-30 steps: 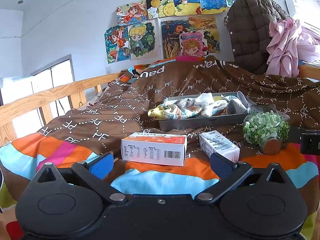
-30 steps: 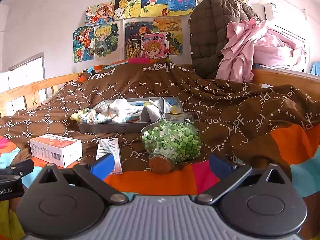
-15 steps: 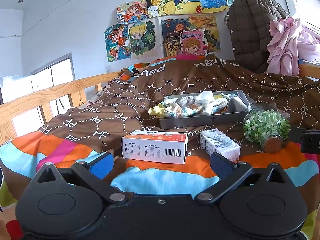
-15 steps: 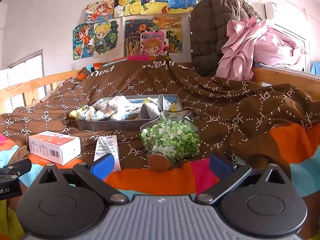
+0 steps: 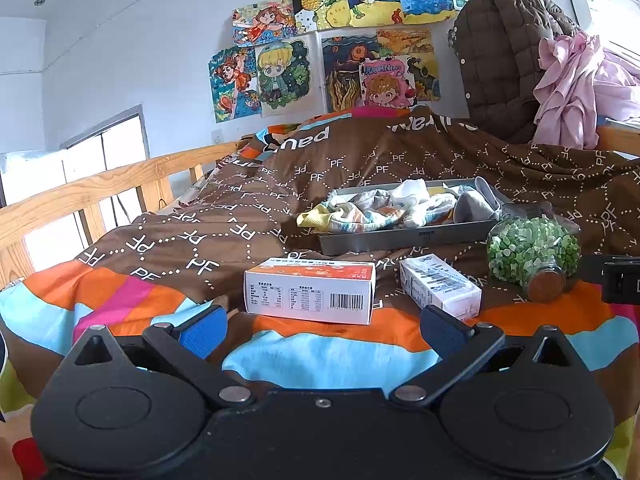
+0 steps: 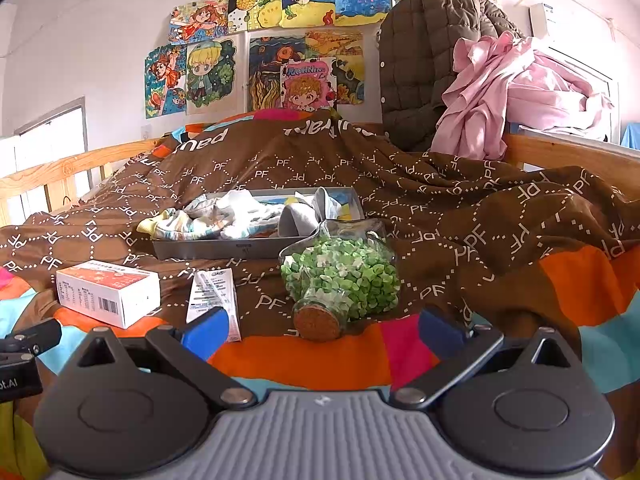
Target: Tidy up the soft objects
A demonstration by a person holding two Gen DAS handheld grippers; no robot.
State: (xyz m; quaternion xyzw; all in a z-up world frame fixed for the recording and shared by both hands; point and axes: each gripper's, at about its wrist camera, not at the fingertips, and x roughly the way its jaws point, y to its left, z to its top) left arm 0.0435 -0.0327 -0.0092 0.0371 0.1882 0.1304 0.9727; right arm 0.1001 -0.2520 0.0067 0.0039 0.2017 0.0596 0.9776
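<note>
**Soft cloths heaped in the grey tray, both grippers spread wide and empty**

The soft cloths (image 5: pixel 384 210) lie crumpled together in the grey tray (image 5: pixel 404 238), which sits on the brown quilt (image 5: pixel 224 236) roughly mid-bed. They are mostly white and pastel pieces; a yellow-edged one spills over the tray's left end onto the quilt, and a grey piece stands at the tray's right end. From the right wrist view the same cloths (image 6: pixel 224 216) fill the tray (image 6: pixel 224 249) from its left end to about its middle.

Just in front of the tray's right end lies a glass jar (image 6: pixel 344 276) on its side, packed with green and white bits, its cork stopper facing the camera. In front of the tray's left half lies an orange-topped white box (image 5: pixel 310 292) with a barcode on its side, and between that box and the jar lies a small white carton (image 5: pixel 440 288). None of these touches the tray.

The left gripper (image 5: pixel 322 330) hangs nearer than the box, its blue pads far apart and nothing between them. The right gripper (image 6: pixel 320 334) sits nearer than the jar, likewise fully spread and holding nothing.

Beyond the tray, a brown padded coat (image 6: pixel 420 64) and pink clothing (image 6: pixel 512 92) pile at the bed's far right, and colourful drawings (image 6: pixel 280 40) cover the wall.
</note>
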